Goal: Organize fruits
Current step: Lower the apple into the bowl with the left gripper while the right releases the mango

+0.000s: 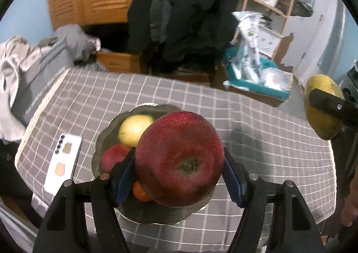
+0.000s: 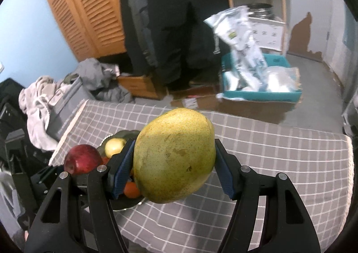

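Left gripper (image 1: 179, 169): blue pads clamped on opposite flanks of the red apple (image 1: 179, 159), calyx end turned to the camera, so the widest girth is caught. The apple is held in the air directly above the metal bowl (image 1: 105, 141), apparently lined up for a drop. Right gripper (image 2: 173, 166): clenched on the yellow-green mango (image 2: 174, 155), kept off to the right over the checked cloth (image 2: 279, 152), likely queued second. Already in the bowl: a yellow fruit (image 1: 134, 129), a red fruit (image 1: 114, 155), an orange one (image 1: 139, 192). A phone (image 1: 63, 161) lies just left of the bowl.

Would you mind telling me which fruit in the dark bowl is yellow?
The round yellow apple at the bowl's far side; the small red fruit and orange citrus lie nearer.
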